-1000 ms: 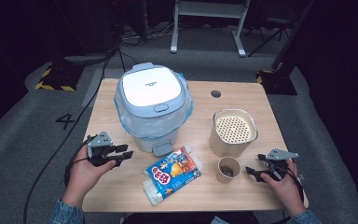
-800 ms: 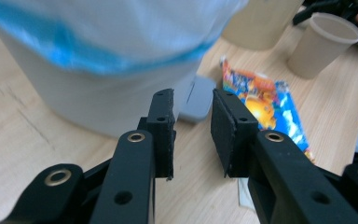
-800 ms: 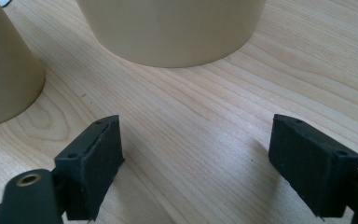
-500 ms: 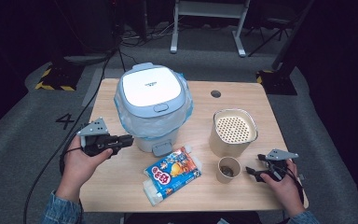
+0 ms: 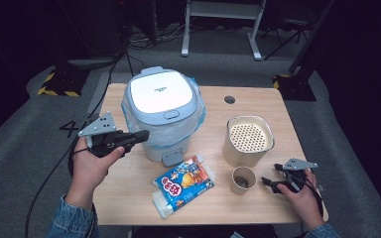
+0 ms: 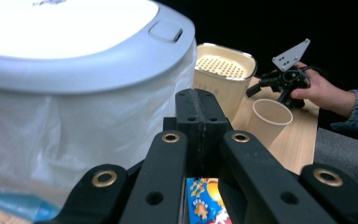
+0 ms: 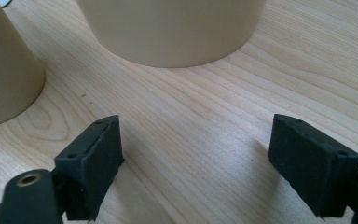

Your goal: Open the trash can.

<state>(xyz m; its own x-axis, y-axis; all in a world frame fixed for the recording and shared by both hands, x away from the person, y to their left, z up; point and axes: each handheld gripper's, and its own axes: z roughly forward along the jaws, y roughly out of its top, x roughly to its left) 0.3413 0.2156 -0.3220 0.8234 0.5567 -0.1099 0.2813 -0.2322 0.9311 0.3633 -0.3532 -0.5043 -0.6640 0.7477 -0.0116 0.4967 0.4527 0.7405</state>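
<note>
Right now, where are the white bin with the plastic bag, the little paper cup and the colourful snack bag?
white lidded bin [image 5: 161, 94], high view, middle of its lid
small tan paper cup [image 5: 243, 179], high view, its rim
colourful snack bag [image 5: 184, 182], high view, printed front

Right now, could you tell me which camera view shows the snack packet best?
The high view: the snack packet lies whole on the table, printed face up. The left gripper view catches one corner behind the shut jaws.

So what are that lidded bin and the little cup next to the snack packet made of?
The bin looks like smooth, slightly glossy grey-white plastic, going by the sheen on its lid, with a thin clear film liner. The cup looks like matte tan paper, though that is less certain.
</note>
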